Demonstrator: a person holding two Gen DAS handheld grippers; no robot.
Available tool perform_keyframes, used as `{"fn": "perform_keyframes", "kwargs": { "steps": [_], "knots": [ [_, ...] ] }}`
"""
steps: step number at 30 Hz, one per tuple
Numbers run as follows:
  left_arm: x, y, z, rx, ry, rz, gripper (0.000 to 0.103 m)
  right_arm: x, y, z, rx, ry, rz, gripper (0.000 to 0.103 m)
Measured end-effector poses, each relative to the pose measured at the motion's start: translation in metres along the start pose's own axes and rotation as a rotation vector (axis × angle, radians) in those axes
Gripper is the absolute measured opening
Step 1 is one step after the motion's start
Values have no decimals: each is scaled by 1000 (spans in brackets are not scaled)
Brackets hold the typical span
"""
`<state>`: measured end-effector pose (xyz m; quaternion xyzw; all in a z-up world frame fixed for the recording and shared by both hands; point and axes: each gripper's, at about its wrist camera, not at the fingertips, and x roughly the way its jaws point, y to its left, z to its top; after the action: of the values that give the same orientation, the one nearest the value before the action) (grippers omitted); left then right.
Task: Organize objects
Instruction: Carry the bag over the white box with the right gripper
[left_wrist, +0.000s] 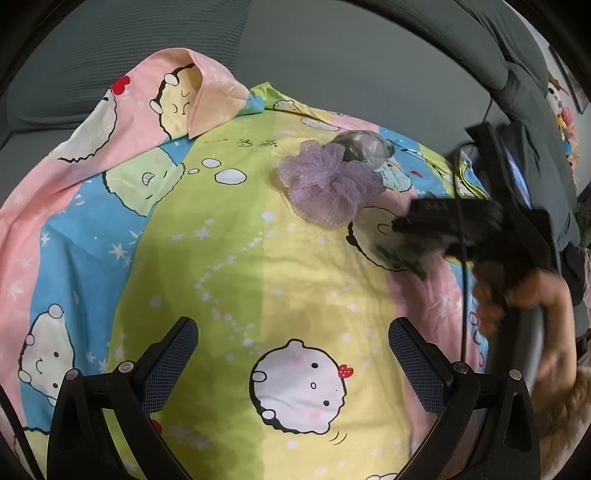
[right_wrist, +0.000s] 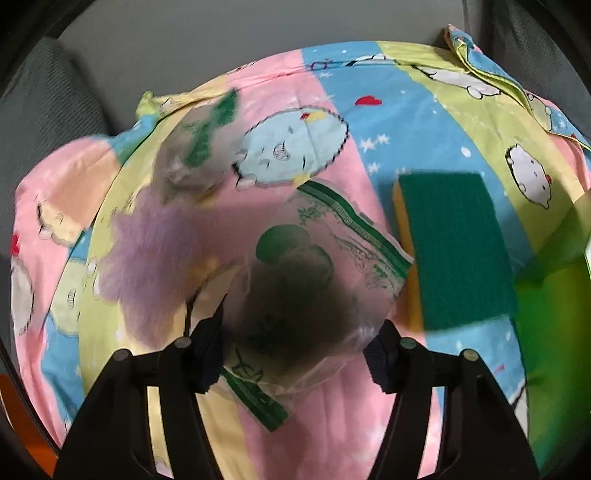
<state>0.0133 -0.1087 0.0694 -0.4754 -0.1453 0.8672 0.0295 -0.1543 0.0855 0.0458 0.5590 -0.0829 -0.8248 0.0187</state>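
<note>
A clear packet with green print and a dark scourer inside (right_wrist: 295, 295) lies on the cartoon-print sheet (right_wrist: 406, 110). My right gripper (right_wrist: 295, 338) points down over it, and both pads touch the packet's sides. To the left of it rests a purple mesh pouf (right_wrist: 155, 251), also seen in the left wrist view as the pouf (left_wrist: 328, 184). Beyond that lies a second scourer packet (right_wrist: 195, 155) (left_wrist: 362, 147). A green-and-yellow sponge (right_wrist: 454, 251) sits to the right. My left gripper (left_wrist: 291, 332) hangs open over bare sheet, holding nothing.
The sheet (left_wrist: 221, 258) covers a rounded cushion on a grey sofa (left_wrist: 332, 55). A bright green object (right_wrist: 554, 332) sits at the right edge, blurred. A person's hand (left_wrist: 524, 302) holds the right gripper's handle. A fold of sheet (left_wrist: 192, 92) stands up at the back left.
</note>
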Motion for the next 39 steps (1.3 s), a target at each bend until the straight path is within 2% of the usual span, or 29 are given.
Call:
{"fn": "perform_keyframes", "kwargs": {
  "steps": [7,12,18,21,27,35,39],
  "knots": [
    [2,-7,-6,12,11,-29,103,-28,-12,-50,-112,50,35,62],
    [3,-18,-13,44,20,-70,103,-48,-31,-86,-132,86,92,62],
    [4,-36,-31,62,28,-79,103,-72,-43,-117,-162,72,140,62],
    [2,-46,-41,59,30,-151,103,-76,-46,-121,-178,57,146,63],
    [6,-69,-65,68,28,-222,103,-78,-63,-124,-179,73,188,63],
    [23,-101,-83,120,40,-202,103,-67,-84,-128,-164,113,229,63],
    [24,-118,-89,162,25,-212,103,-70,-92,-130,-186,87,228,64]
  ]
}}
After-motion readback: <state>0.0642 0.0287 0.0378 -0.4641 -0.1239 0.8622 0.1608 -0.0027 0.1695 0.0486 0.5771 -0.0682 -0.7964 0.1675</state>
